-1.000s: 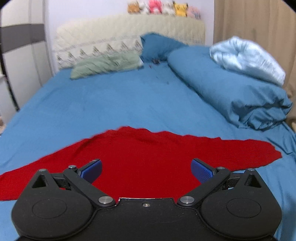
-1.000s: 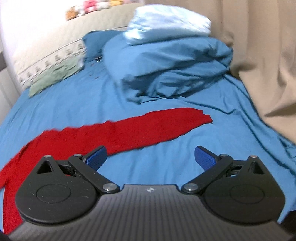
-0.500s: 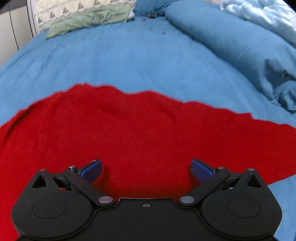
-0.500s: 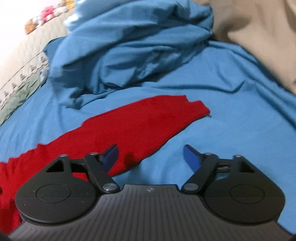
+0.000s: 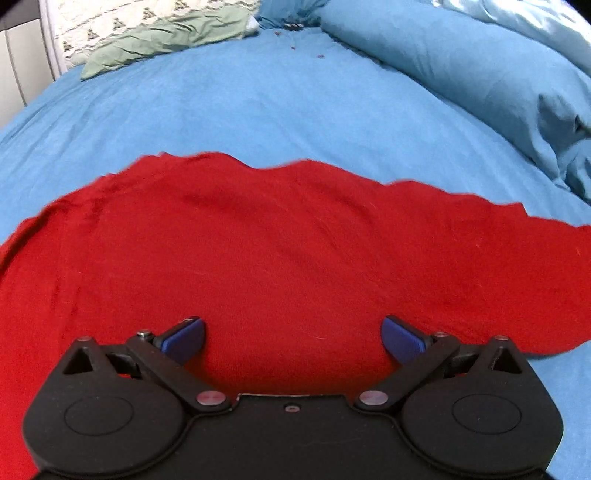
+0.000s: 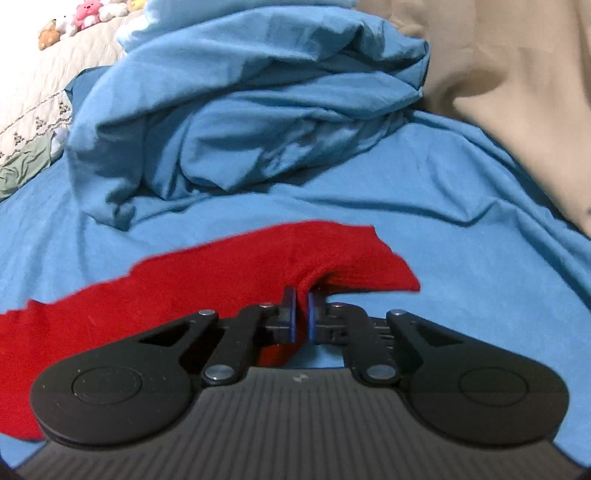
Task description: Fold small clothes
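Observation:
A red garment (image 5: 280,254) lies spread flat across the blue bed sheet (image 5: 258,107). My left gripper (image 5: 293,338) is open, low over the garment's near part, blue pads apart with red cloth between them. In the right wrist view the garment (image 6: 221,280) ends in a narrow sleeve-like tip at the right. My right gripper (image 6: 302,314) is shut on the near edge of that tip, and the cloth bunches up into the jaws.
A heaped blue duvet (image 6: 240,122) lies just beyond the garment on the right, with a pale blue blanket (image 5: 535,26) on top. A green pillow (image 5: 166,40) and headboard are at the far end. A beige curtain (image 6: 517,92) hangs at the right.
My right gripper has moved down to the garment's right tip and shut on its edge. My left gripper has come down closer over the garment and stays open.

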